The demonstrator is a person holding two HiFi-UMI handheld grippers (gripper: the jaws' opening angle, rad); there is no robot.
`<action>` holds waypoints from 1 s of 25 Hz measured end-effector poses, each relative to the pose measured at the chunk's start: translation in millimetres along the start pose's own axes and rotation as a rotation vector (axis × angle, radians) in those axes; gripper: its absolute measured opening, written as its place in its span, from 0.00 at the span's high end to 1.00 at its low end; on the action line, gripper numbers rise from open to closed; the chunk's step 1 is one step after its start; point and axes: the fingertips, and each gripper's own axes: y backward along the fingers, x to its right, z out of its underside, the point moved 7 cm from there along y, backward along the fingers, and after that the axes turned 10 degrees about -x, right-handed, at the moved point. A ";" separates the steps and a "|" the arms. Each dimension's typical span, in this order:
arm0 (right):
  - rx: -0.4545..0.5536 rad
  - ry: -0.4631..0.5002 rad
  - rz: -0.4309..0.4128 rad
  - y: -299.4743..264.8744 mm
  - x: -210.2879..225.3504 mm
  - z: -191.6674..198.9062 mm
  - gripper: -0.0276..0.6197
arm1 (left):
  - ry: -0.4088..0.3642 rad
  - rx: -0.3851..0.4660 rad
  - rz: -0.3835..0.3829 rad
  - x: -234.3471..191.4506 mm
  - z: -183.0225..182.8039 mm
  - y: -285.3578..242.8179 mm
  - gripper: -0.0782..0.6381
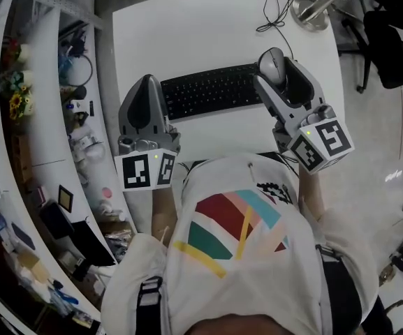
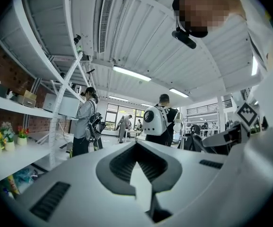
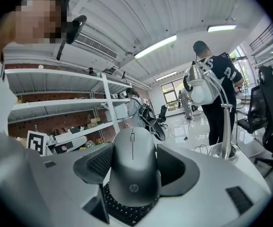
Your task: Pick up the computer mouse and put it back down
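A dark grey computer mouse (image 1: 272, 63) is held off the white table (image 1: 187, 26), over the right end of a black keyboard (image 1: 211, 89). My right gripper (image 1: 276, 67) is shut on the mouse, one pad against each side. In the right gripper view the mouse (image 3: 132, 169) fills the space between the pads, buttons pointing away, with the keyboard (image 3: 127, 214) below it. My left gripper (image 1: 147, 81) hangs above the table's left side beside the keyboard, its jaws together and nothing in them. In the left gripper view the left gripper (image 2: 137, 145) points level into the room.
A desk lamp base (image 1: 311, 11) and a thin black cable (image 1: 274, 9) sit at the table's far right corner. A black office chair (image 1: 390, 47) stands to the right. Cluttered white shelves (image 1: 47, 117) run along the left. People stand in the room beyond.
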 end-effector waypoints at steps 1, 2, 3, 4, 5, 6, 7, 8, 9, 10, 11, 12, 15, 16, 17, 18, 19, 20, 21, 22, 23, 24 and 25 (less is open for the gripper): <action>-0.004 -0.004 0.001 1.1 1.5 1.2 0.49 | 0.001 0.010 0.007 1.4 -1.0 -0.3 0.83; -0.007 -0.006 0.005 1.8 2.4 1.7 0.49 | 0.002 0.020 0.011 1.9 -2.0 -0.4 0.83; -0.009 -0.006 0.011 2.1 2.9 2.2 0.49 | 0.004 0.026 0.011 1.7 -2.7 -0.3 0.83; -0.011 -0.006 0.017 2.1 3.3 2.8 0.49 | 0.006 0.030 0.010 1.3 -2.9 0.1 0.83; -0.013 -0.005 0.019 2.0 3.5 3.5 0.49 | 0.009 0.032 0.007 0.9 -2.9 0.8 0.83; -0.014 -0.006 0.020 2.2 3.8 4.1 0.49 | 0.015 0.034 0.006 0.7 -2.7 1.4 0.83; -0.015 -0.006 0.020 2.5 4.1 4.2 0.49 | 0.024 0.036 0.007 0.6 -2.7 2.0 0.83; -0.014 -0.006 0.017 2.7 4.2 3.6 0.49 | 0.035 0.041 0.011 0.6 -2.8 2.3 0.83; -0.012 -0.004 0.013 3.0 4.4 2.7 0.49 | 0.044 0.045 0.015 0.8 -2.9 2.4 0.83; -0.010 0.000 0.008 3.1 4.8 1.8 0.49 | 0.047 0.048 0.016 1.5 -3.0 2.2 0.83; -0.008 0.004 0.004 3.3 5.6 1.1 0.49 | 0.043 0.045 0.011 2.5 -2.8 1.7 0.83; -0.006 0.007 0.002 3.6 6.6 0.6 0.49 | 0.038 0.038 0.004 3.7 -2.3 0.8 0.83; -0.008 0.018 0.007 4.0 8.8 -0.1 0.49 | 0.058 0.030 -0.004 4.2 -1.2 -1.6 0.83; -0.007 0.025 0.005 3.5 8.7 -0.8 0.49 | 0.070 0.038 -0.002 3.5 -1.6 -1.6 0.83; -0.007 0.032 0.002 2.8 8.4 -1.7 0.49 | 0.078 0.047 -0.001 2.8 -2.3 -1.2 0.83; -0.007 0.036 0.002 2.4 8.4 -2.5 0.49 | 0.083 0.056 0.000 2.3 -3.3 -0.8 0.83; -0.009 0.037 0.003 2.2 8.7 -3.1 0.49 | 0.087 0.063 0.002 2.3 -4.3 -0.7 0.83; -0.011 0.035 0.003 2.0 9.3 -3.2 0.49 | 0.090 0.067 0.005 2.4 -5.1 -0.8 0.83; -0.014 0.030 0.001 1.8 10.0 -3.0 0.49 | 0.094 0.069 0.008 2.6 -5.7 -1.0 0.83; -0.016 0.023 0.001 1.6 10.5 -2.3 0.49 | 0.097 0.071 0.009 2.8 -6.0 -1.2 0.83; -0.018 0.016 0.003 1.5 10.8 -1.4 0.49 | 0.097 0.070 0.009 2.9 -6.0 -1.3 0.83; -0.020 0.012 0.004 1.3 10.6 -0.5 0.49 | 0.096 0.070 0.007 2.8 -6.0 -1.2 0.83; -0.021 0.013 0.001 0.9 9.8 0.1 0.49 | 0.094 0.069 0.005 2.6 -5.8 -1.0 0.83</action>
